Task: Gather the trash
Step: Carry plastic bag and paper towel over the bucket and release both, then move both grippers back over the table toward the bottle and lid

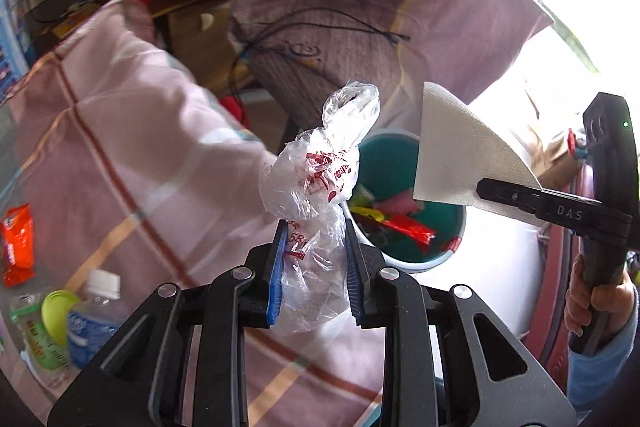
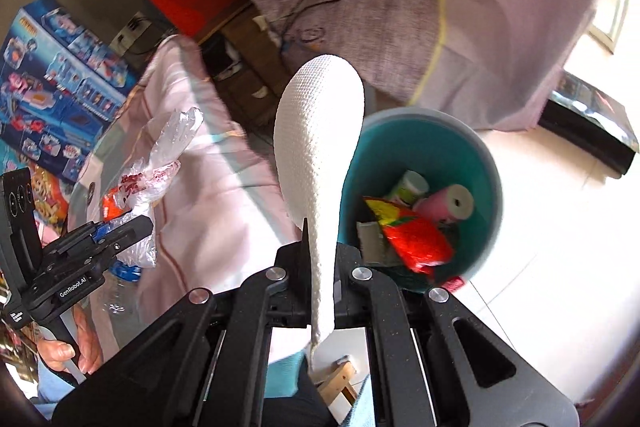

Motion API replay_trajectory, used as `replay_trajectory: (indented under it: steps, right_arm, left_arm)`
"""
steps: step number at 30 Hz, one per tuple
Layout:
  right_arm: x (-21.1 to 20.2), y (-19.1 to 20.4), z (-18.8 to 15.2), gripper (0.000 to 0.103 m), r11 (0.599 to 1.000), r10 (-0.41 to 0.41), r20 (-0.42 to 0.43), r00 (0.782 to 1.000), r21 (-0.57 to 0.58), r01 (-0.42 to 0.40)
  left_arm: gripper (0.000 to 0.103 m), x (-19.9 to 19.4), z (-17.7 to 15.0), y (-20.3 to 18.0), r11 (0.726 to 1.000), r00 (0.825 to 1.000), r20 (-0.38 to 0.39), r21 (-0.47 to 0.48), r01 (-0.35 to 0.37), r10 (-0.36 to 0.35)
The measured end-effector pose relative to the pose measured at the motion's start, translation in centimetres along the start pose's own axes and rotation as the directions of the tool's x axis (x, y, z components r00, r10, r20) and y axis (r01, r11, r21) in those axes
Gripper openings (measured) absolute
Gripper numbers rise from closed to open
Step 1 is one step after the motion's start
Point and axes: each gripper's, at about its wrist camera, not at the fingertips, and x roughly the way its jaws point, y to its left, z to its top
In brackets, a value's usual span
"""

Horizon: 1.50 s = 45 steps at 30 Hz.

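2 grippers are up over the same spot, each with a piece of rubbish pinched in it.

From the left wrist camera, the left gripper (image 1: 316,267) has its blue-padded fingers (image 1: 278,275) closed on a crumpled clear plastic bag with red printing (image 1: 320,175), which sticks up and forward from between them. Beyond the bag stands the round teal waste bin with a pale grey rim (image 1: 424,203) on the light floor, with red and yellow wrappers inside. Over to the right, the right gripper (image 1: 500,197) reaches in sideways, clamped tight on a white textured paper towel (image 1: 456,155) that hangs above the bin's rim. At the left edge, a table with a pink checked cloth (image 1: 120,147) carries an orange snack packet (image 1: 16,247), a clear plastic bottle with a white cap (image 1: 94,319) and a yellow-green lid (image 1: 56,311).

From the right wrist camera, the right gripper (image 2: 322,267) holds the paper towel (image 2: 320,147) edge-on between its closed black fingers, the sheet curving up just left of the bin (image 2: 492,163). Inside the bin lie a red wrapper (image 2: 418,243), a pink roll (image 2: 450,205) and a white-capped container (image 2: 410,187). At left, the left gripper (image 2: 120,227) grips the plastic bag (image 2: 160,163) above the cloth-covered table (image 2: 208,187).
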Motion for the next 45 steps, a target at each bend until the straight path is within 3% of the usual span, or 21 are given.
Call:
replay_trajectory:
  steps: [6,20,22,23,24,27,36,37,39,40,41,45]
  right_arm:
    - [0.9,-4.4,-0.8,0.004,0.997,-0.026,-0.036,0.999,0.076,0.028]
    - [1.5,-9.0,-1.4,0.005,0.989,-0.041,-0.082,0.996,0.137,0.052]
    - [1.6,-9.2,-1.4,0.005,0.989,-0.043,-0.089,0.995,0.139,0.055]
    - [1.7,-9.3,-1.4,0.005,0.989,-0.043,-0.093,0.995,0.140,0.056]
    - [1.7,-9.3,-1.4,0.005,0.989,-0.044,-0.096,0.994,0.140,0.057]
    - [2.1,-9.3,-1.4,0.005,0.989,-0.043,-0.107,0.993,0.138,0.058]
    - [3.1,-8.3,-0.5,0.007,0.992,-0.034,-0.120,0.992,0.119,0.048]
    - [3.3,-8.2,-0.5,0.009,0.992,-0.032,-0.121,0.992,0.116,0.046]
    - [3.5,-7.9,-0.3,0.024,0.992,-0.027,-0.126,0.992,0.116,0.042]
    - [3.6,-7.9,-0.2,0.050,0.992,-0.026,-0.126,0.992,0.119,0.041]
    - [3.5,-7.7,-0.2,0.060,0.992,-0.036,-0.116,0.993,0.112,0.049]
    - [3.4,-7.3,-0.2,0.061,0.993,-0.039,-0.116,0.992,0.104,0.051]
  left_arm:
    - [0.027,3.8,0.7,-3.6,0.998,0.997,-0.071,0.062,0.027,-0.023]
    - [0.030,10.6,2.2,-8.1,0.990,0.982,-0.180,0.120,0.079,-0.057]
    - [0.040,11.3,2.4,-8.4,0.990,0.981,-0.188,0.120,0.078,-0.055]
    - [0.054,11.6,2.5,-8.4,0.991,0.981,-0.186,0.114,0.075,-0.052]
    - [0.061,11.7,2.6,-8.3,0.992,0.983,-0.176,0.109,0.069,-0.049]
    - [0.072,11.6,2.7,-8.2,0.992,0.985,-0.168,0.105,0.063,-0.045]
    - [0.088,10.5,2.3,-6.5,0.997,0.988,-0.155,0.071,0.042,-0.030]
    - [0.089,10.4,2.2,-6.5,0.997,0.987,-0.156,0.069,0.041,-0.030]
    - [0.092,10.3,2.1,-6.2,0.997,0.987,-0.160,0.064,0.038,-0.028]
    - [0.092,10.1,2.0,-6.1,0.997,0.987,-0.159,0.062,0.036,-0.026]
    - [0.092,10.0,1.9,-6.1,0.998,0.987,-0.158,0.060,0.037,-0.027]
    - [0.093,9.8,1.7,-6.0,0.997,0.987,-0.158,0.060,0.043,-0.033]
